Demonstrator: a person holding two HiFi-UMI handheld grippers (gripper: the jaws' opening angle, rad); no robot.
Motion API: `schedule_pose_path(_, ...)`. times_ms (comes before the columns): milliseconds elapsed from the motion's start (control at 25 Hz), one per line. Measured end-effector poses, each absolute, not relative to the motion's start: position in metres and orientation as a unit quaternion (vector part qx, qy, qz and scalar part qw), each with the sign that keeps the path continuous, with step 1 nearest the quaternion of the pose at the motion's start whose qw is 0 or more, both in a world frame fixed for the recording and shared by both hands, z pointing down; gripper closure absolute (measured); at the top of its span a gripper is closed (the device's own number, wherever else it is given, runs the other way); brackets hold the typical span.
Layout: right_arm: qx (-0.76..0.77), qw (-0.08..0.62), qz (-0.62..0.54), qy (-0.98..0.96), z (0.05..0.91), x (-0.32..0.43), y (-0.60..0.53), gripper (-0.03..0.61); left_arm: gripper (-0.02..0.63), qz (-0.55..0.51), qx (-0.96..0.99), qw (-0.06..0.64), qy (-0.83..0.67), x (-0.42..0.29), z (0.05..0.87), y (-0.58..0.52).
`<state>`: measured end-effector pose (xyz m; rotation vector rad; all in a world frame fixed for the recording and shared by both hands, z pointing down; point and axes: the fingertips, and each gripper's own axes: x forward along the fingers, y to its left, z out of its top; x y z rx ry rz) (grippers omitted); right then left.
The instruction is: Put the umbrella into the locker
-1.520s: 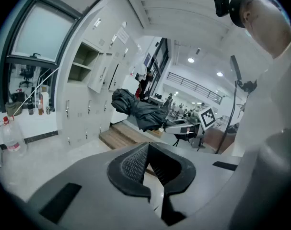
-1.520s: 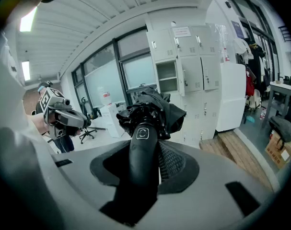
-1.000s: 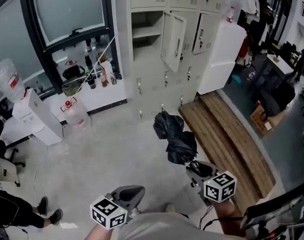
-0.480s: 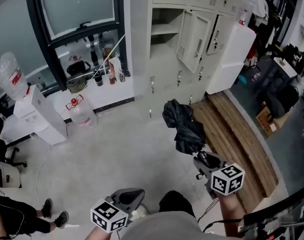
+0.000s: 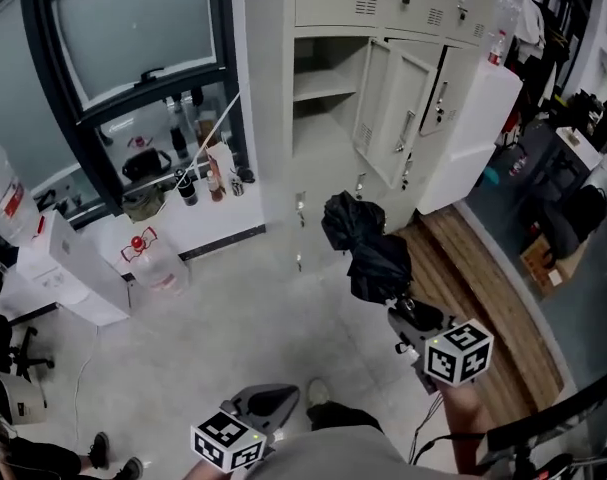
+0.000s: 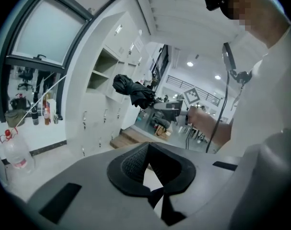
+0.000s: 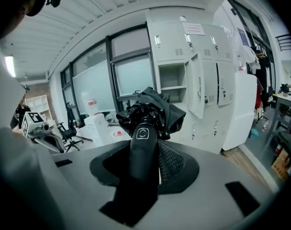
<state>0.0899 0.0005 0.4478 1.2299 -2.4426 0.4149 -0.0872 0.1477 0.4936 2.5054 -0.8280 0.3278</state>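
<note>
1. Umbrella, black and folded with loosely bunched fabric [image 5: 368, 253], juts toward 12 o'clock from the right gripper [image 5: 405, 315], in the air above the grey concrete floor [image 5: 233, 318].
2. The right gripper's jaws are clamped on the umbrella's black plastic handle [image 7: 144, 150], with a pad pressing on each side.
3. A pale grey metal locker bank [image 5: 273, 118] stands at 12 o'clock from the umbrella. One shelved compartment [image 5: 323, 83] is open, its door [image 5: 408, 118] swung toward 1 o'clock. The umbrella is outside it, not touching.
4. The left gripper [image 5: 266, 405] sits at 7 o'clock from the umbrella. Its jaws meet tip to tip and hold nothing.
</note>
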Motion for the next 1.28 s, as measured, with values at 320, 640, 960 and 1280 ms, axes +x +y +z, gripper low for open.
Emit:
schedule_pose_path(320, 0.431, 0.199, 0.098, -0.875, 0.404, 0.102, -0.148, 0.428, 0.604, 0.101, 0.923, 0.215, -0.303, -0.051, 0.457, 0.011)
schedule_pose_path(640, 0.431, 0.193, 0.075, -0.878, 0.376, 0.083, -0.261, 0.427, 0.604, 0.097, 0.930, 0.224, -0.274, -0.047, 0.453, -0.070)
schedule_pose_path(960, 0.453, 0.184, 0.060, -0.870, 0.346, 0.047, -0.371, 0.428, 0.604, 0.102, 0.946, 0.197, -0.236, -0.081, 0.437, -0.178)
schedule_pose_path(1280, 0.478, 0.187, 0.056, -0.856, 0.326, 0.016, -0.482, 0.428, 0.604, 0.109, 0.958, 0.173, -0.199, -0.112, 0.418, -0.266)
